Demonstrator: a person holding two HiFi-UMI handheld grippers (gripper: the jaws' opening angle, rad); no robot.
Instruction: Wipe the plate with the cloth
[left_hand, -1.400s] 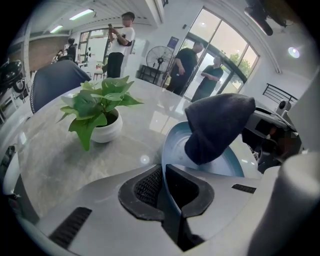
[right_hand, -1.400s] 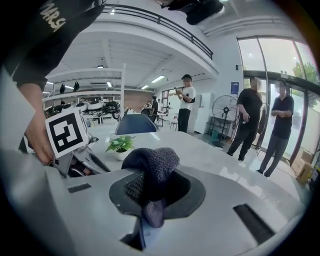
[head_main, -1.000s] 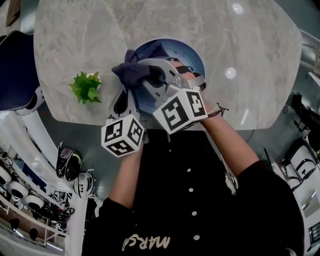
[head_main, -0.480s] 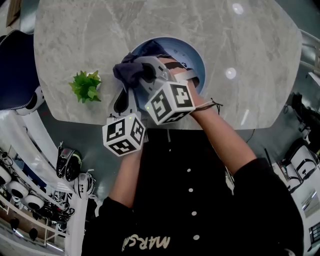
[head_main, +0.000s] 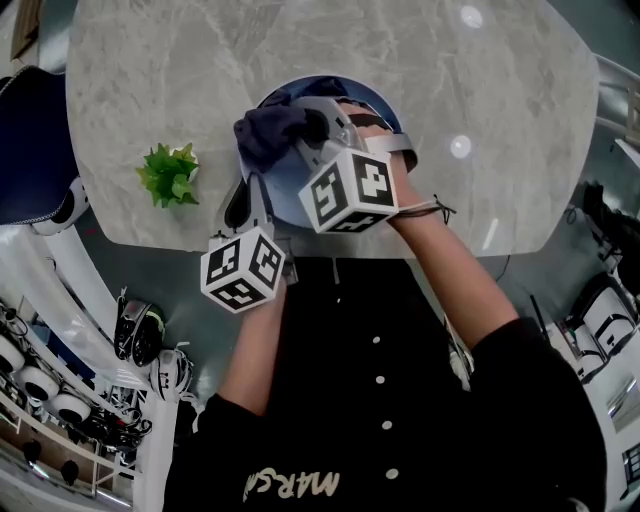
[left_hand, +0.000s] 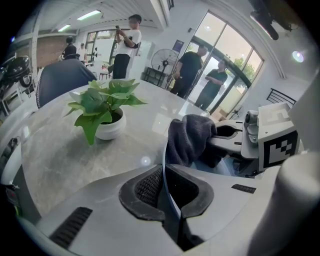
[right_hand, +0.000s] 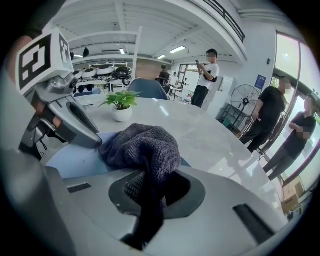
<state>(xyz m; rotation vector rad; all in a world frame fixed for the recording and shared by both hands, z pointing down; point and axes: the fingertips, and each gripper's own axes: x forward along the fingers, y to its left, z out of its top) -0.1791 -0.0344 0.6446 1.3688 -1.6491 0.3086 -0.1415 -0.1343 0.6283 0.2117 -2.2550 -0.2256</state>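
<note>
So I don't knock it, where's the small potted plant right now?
In the head view, the potted plant stands on the marble table, left of the blue plate and apart from it, near the front edge.

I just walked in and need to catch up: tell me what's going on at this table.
A person is working with a gripper in each hand at a marble table. The left gripper is shut on the near rim of a blue plate, holding it. The right gripper is shut on a bunched dark cloth, which sits over the plate and seems to touch its surface, so the wiping looks under way. A small potted plant stands apart on the table.
</note>
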